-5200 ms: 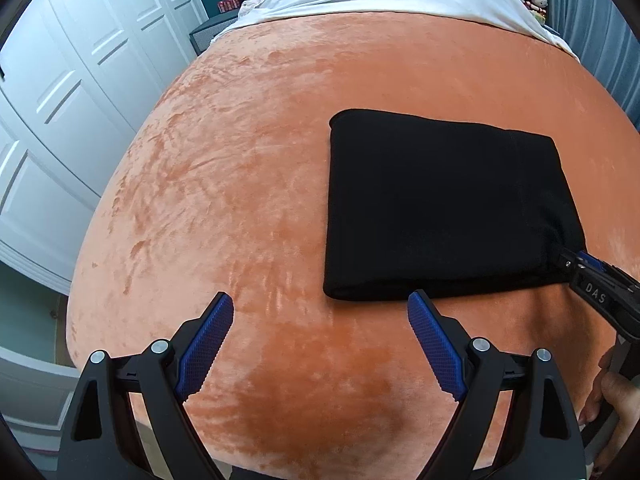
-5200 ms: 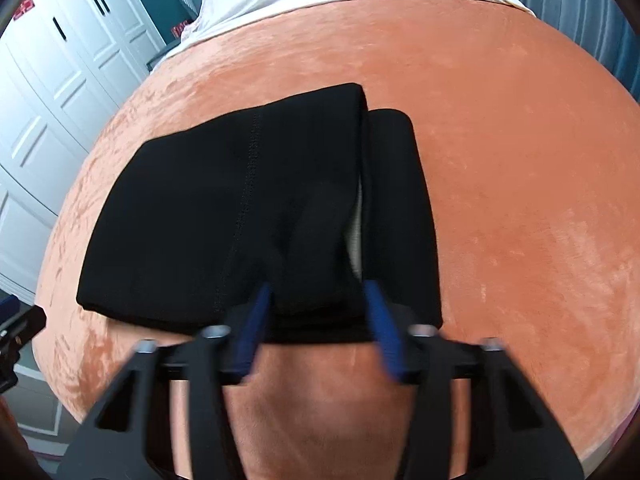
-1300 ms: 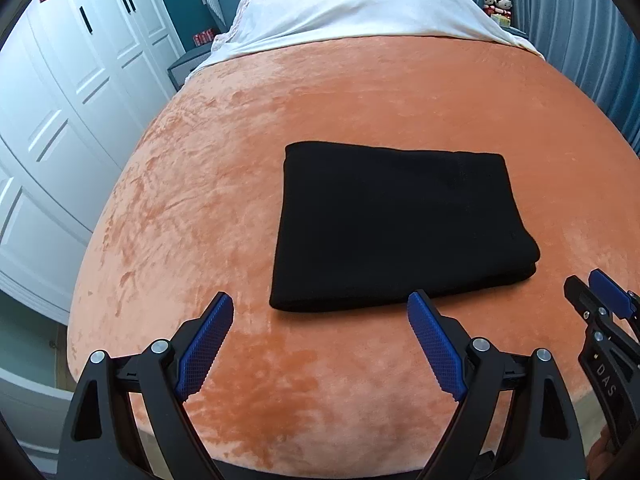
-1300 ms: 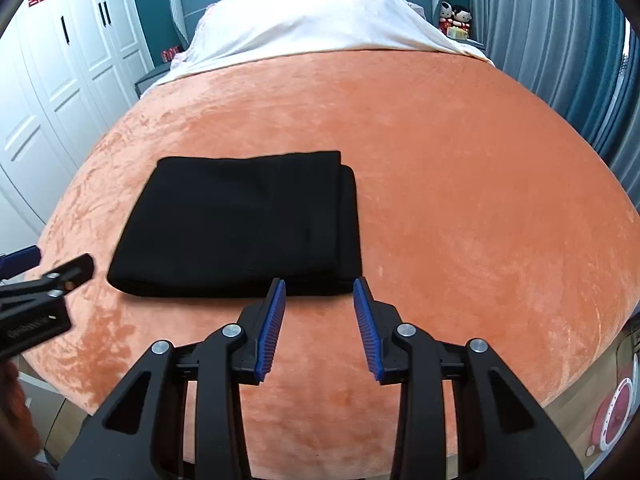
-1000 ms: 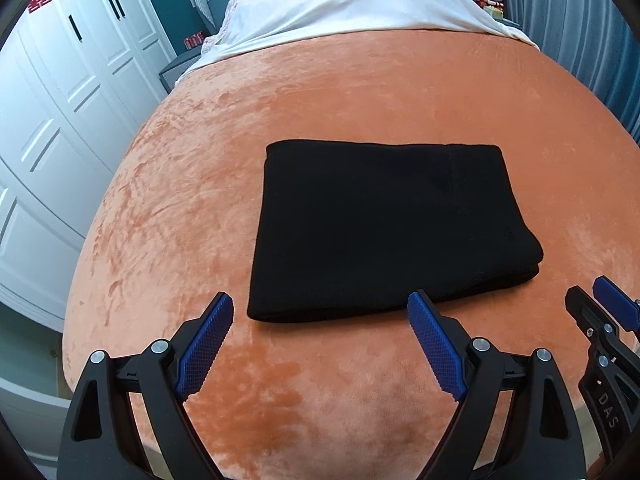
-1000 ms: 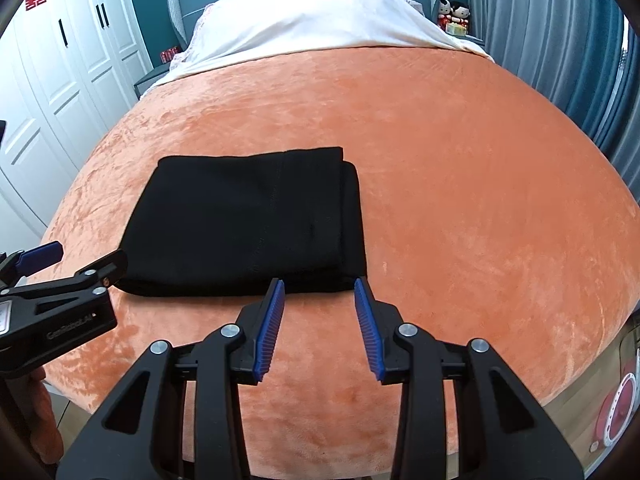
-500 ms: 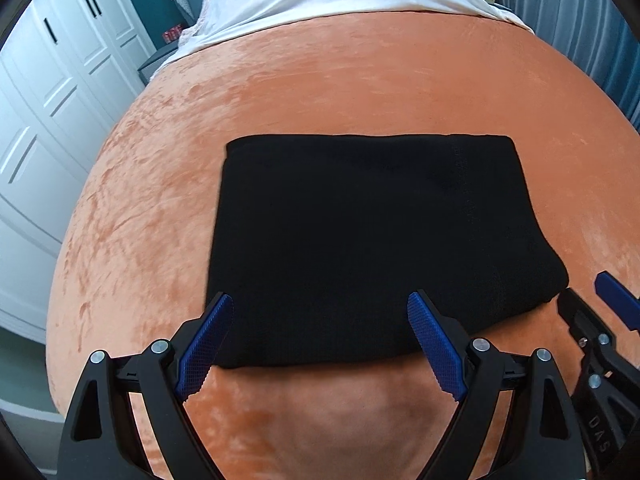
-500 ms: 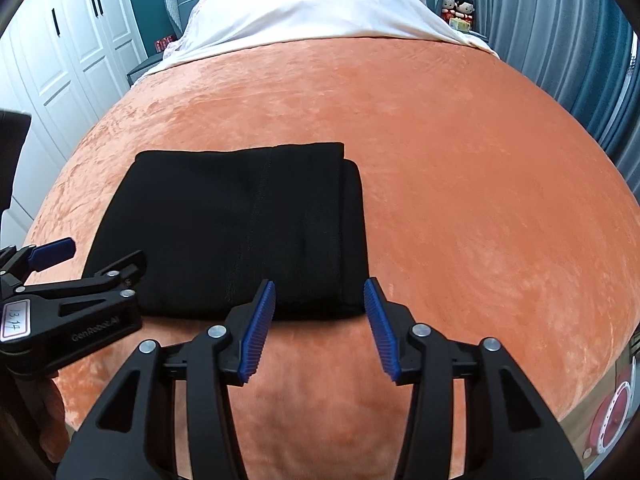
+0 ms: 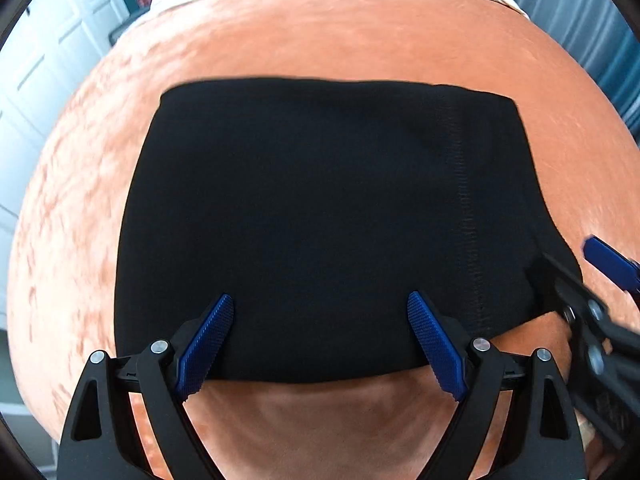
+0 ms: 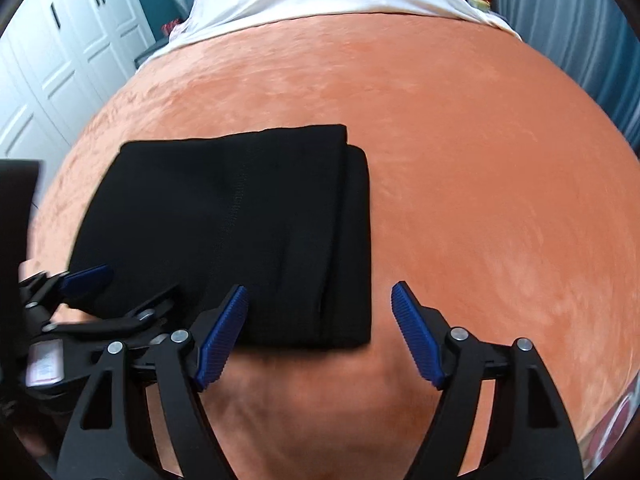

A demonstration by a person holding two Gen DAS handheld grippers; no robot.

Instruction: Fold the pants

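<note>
Both views bright, even daylight, no glare. Heavy fisheye bend: plush orange bed cover [image 9: 360,40] bulges like a dome, dark vignette at corners. Motion blur smears nap left of the folded black fabric pants [image 9: 320,208] and softens their edges in right wrist view [image 10: 224,232]. Pants read near-solid black, little detail. Soft shadow on cover just below their near edge.
</note>
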